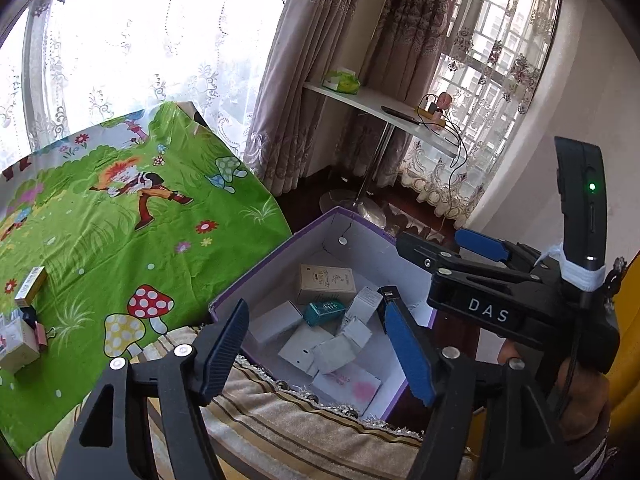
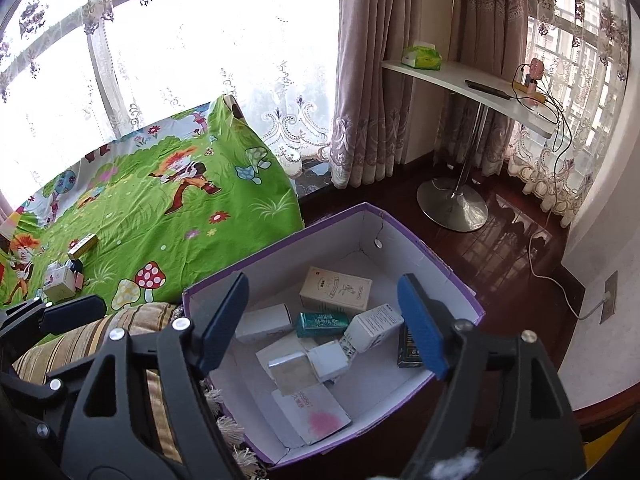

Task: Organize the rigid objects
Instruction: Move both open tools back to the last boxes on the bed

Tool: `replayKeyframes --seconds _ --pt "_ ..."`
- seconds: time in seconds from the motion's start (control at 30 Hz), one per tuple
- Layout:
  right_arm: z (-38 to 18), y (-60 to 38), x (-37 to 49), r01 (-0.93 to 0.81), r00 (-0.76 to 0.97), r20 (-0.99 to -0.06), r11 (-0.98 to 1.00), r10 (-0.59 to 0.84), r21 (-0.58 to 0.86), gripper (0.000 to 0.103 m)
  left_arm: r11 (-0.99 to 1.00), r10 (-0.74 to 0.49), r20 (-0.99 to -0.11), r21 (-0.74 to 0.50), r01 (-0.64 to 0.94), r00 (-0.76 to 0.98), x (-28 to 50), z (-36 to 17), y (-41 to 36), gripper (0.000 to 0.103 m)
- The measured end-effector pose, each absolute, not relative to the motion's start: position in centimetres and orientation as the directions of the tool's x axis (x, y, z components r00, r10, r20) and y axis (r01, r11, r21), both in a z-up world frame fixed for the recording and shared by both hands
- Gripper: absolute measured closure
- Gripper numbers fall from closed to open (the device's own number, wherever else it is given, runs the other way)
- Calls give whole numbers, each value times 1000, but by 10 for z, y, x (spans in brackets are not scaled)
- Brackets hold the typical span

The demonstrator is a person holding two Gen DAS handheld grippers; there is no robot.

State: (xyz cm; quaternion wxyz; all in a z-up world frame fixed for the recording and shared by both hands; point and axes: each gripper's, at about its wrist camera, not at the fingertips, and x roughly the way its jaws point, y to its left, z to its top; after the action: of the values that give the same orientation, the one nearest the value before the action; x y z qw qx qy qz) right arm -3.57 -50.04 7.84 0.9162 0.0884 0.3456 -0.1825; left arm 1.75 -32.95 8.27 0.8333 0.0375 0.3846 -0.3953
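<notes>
Inside purple box (image 2: 448,276), small cartons (image 2: 335,291), teal packet (image 2: 322,323)

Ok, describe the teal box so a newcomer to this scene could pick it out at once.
Find the purple-edged cardboard box on the floor beside the green cartoon cloth. Among the small packages inside it, the teal box lies in the middle, just below the upright beige carton. It is the only teal one; its neighbours are white or beige.

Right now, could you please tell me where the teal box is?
The teal box lies inside the purple-rimmed cardboard box, mid-floor, just below the cream carton.
</notes>
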Motion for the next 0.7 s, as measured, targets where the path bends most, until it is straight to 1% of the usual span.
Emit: replayKeyframes --seconds 0.1,0.2,0.27,0.3,0.4,0.47,0.6,0.7 --pt "91 -490 -39 391 738 -601 920 -307 10 5 739 -601 -633 -208 641 488 20 97 -317 21" --pt "101 -481 -39 398 775 -534 918 -338 -5 2 781 -553 -581 -113 614 597 18 106 -309 20" --pt "105 -478 -38 390 794 -507 921 -336 0 2 789 -523 -569 -41 613 635 19 108 -307 20" --pt "107 -477 -37 388 800 -499 922 -333 7 2 790 -517 -564 -26 613 643 19 109 -306 20" --pt "109 -474 -38 379 822 -471 925 -321 30 1 795 -516 -556 -28 605 652 25 111 -297 20" --pt "110 -471 -37 332 847 -460 941 -268 63 1 798 -517 -559 -41 602 648 30 111 -289 20" --pt "108 -464 -27 250 855 -494 959 -155 131 1 814 -512 -586 -98 572 628 45 112 -269 20" --pt "109 -453 -19 220 855 -503 966 -123 139 1 813 -540 -567 -160 560 622 53 116 -251 20"
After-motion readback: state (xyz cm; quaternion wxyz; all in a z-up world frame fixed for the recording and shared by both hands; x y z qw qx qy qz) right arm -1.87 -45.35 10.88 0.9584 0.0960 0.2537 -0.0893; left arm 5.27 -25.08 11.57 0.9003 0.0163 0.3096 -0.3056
